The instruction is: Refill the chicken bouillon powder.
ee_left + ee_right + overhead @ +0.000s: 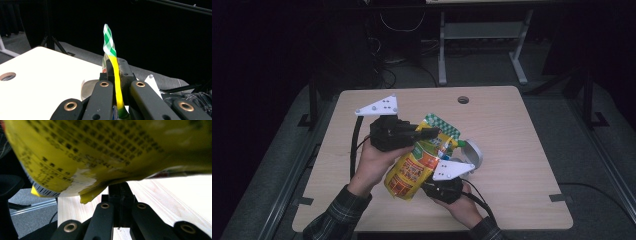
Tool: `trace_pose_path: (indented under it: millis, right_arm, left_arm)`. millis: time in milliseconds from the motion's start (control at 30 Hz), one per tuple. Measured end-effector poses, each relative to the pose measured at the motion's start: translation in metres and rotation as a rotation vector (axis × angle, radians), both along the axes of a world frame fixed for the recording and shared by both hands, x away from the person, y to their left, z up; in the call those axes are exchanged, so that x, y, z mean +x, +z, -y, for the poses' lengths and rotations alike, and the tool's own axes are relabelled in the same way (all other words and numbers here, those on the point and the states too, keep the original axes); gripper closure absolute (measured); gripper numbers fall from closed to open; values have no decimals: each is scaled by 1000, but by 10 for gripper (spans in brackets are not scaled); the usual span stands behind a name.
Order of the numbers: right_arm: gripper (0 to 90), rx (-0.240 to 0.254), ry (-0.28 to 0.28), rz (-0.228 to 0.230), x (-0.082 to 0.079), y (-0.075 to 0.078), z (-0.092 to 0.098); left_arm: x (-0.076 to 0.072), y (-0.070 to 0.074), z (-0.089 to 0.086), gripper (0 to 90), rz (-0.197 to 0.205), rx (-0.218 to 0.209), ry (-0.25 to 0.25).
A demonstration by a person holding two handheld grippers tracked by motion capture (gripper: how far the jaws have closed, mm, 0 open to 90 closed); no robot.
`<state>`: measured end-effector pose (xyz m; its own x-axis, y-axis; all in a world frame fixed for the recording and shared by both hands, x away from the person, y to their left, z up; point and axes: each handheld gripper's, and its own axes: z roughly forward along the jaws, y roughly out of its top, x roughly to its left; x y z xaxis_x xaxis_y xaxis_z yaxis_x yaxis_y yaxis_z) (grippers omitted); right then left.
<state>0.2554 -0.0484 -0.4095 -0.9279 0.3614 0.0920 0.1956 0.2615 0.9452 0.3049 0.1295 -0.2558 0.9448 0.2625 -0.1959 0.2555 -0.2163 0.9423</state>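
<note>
Your left gripper (432, 133) has its jaws clamped on the upper edge of the yellow snack pouch (419, 162); your right gripper (439, 182) has its jaws pressed together on the pouch's lower edge, so the pouch hangs between your two hands, tilted, above the wooden table (522, 150).

The left gripper view gives you the pouch (115, 75) edge-on, a thin yellow seam between the pads with the green-and-white checked top strip (108, 42) standing above them. The right gripper view puts the pouch's back face (100, 152) close overhead, its lower rim caught at the right gripper (120, 187).

That back face carries rows of small dark print, too blurred to read; the front in the high view shows red and orange panels, also unreadable.

A round grey lid-like object (473, 151) lies on the table just beyond the pouch, and a cable hole (463, 99) sits near the far edge. Around the table the room is dark, with grey carpet (592, 165) and a white table frame (482, 35) behind.
</note>
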Motion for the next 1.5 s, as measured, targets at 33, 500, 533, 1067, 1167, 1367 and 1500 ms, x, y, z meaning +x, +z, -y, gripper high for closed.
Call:
trace_pose_path:
  millis: [33,500,533,1067,1167,1367,1500]
  right_arm:
    - [900,-1,0,-2,0,0,0]
    - [900,4,33,9,-6,-4,-3]
    - [900,2,34,9,-6,-4,-3]
    - [900,-5,49,-10,-8,-13,-13]
    - [900,-5,53,-13,-8,-14,-14]
    - [900,3,54,-23,-9,-17,-17]
    - [900,10,51,-23,-9,-17,-18]
  left_arm:
    - [1,-1,2,900,-2,4,0]
    - [6,-9,21,900,-41,85,3]
    - [6,-9,22,900,-44,91,7]
    - [17,-24,30,900,-101,183,29]
    - [20,-27,31,900,-113,203,20]
    - [23,-30,33,900,-131,225,22]
    - [27,-31,34,900,-137,243,30]
